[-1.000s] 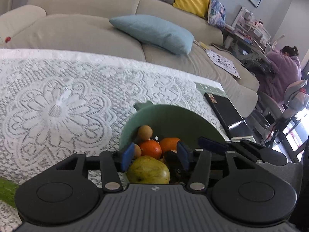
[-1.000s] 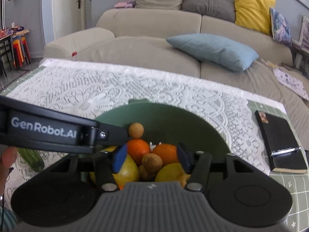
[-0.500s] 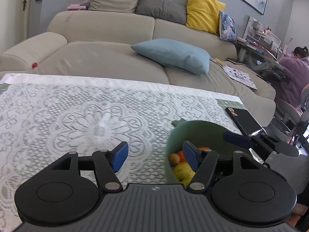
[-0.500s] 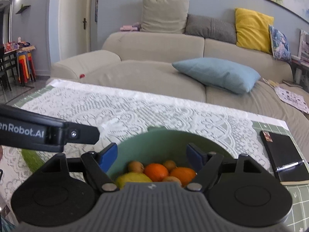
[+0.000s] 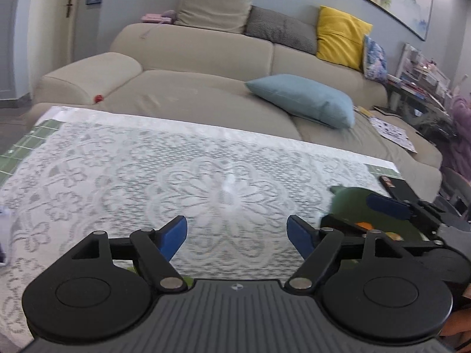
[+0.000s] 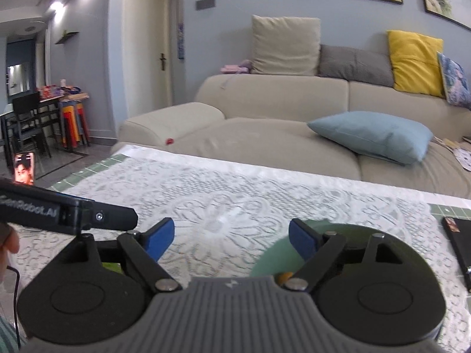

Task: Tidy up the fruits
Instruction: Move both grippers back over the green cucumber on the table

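Observation:
A green bowl point(image 5: 351, 198) holding fruit sits at the right of the lace-covered table; only a sliver of orange fruit point(image 5: 362, 224) shows behind the gripper parts. In the right wrist view the bowl point(image 6: 272, 254) lies under the right finger, with a bit of yellow fruit point(image 6: 283, 276) showing. My left gripper point(image 5: 237, 232) is open and empty above the lace cloth, left of the bowl. My right gripper point(image 6: 231, 236) is open and empty, raised above the bowl's left edge. A green item point(image 6: 110, 265) peeks out below its left finger.
A white lace cloth point(image 5: 206, 176) covers the green tiled table. A black notebook point(image 6: 459, 244) lies at the right edge. A beige sofa point(image 5: 206, 88) with a blue pillow point(image 5: 306, 98) runs behind the table. A phone screen point(image 6: 24, 167) glows at the far left.
Both grippers have lifted and pulled back from the bowl, swinging left. The left gripper held a yellow-green fruit over the bowl one second ago; it is now open and empty.

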A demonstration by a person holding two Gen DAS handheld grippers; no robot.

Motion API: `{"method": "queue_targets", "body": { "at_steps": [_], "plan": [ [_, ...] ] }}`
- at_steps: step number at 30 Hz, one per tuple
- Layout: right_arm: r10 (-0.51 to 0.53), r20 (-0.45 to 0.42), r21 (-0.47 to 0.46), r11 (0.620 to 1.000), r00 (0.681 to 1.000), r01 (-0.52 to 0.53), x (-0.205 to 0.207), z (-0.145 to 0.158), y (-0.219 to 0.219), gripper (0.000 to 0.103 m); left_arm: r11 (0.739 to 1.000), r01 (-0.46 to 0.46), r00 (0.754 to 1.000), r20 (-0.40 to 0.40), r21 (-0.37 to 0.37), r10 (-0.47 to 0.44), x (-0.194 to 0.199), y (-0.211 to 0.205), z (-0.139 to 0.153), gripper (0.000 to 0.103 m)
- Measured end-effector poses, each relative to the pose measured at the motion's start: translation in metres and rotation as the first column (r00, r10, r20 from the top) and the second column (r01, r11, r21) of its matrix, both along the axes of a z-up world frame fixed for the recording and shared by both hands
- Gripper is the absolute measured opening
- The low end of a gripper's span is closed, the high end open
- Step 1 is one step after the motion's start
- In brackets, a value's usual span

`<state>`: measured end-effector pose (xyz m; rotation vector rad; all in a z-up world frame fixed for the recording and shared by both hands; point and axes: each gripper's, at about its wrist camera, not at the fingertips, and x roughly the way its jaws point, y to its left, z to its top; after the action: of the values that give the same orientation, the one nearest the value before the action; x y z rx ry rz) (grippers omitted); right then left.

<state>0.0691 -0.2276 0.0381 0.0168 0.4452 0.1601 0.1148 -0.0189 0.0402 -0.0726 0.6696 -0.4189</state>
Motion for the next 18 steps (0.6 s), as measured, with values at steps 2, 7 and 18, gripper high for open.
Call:
{"method": "queue_targets", "body": {
  "at_steps": [2,7,18],
  "plan": [
    [0.027,-0.001,0.012,1.0,1.0,-0.027,0.0,-0.001,0.008,0.086,1.0,-0.006,1.0,-0.001,0.014,0.006,0.002,0.01,-0.002,0.091],
    [0.074,-0.055,0.022,0.997,0.996,-0.073,0.004,-0.01,0.028,0.086,0.999,0.013,1.0,-0.018,0.049,-0.013,0.003,0.026,-0.013,0.091],
    [0.103,-0.234,-0.009,0.994,0.967,-0.108,0.018,-0.045,0.053,0.086,0.992,0.056,0.998,-0.049,0.115,-0.05,0.01,0.053,-0.049,0.089]
  ]
}}
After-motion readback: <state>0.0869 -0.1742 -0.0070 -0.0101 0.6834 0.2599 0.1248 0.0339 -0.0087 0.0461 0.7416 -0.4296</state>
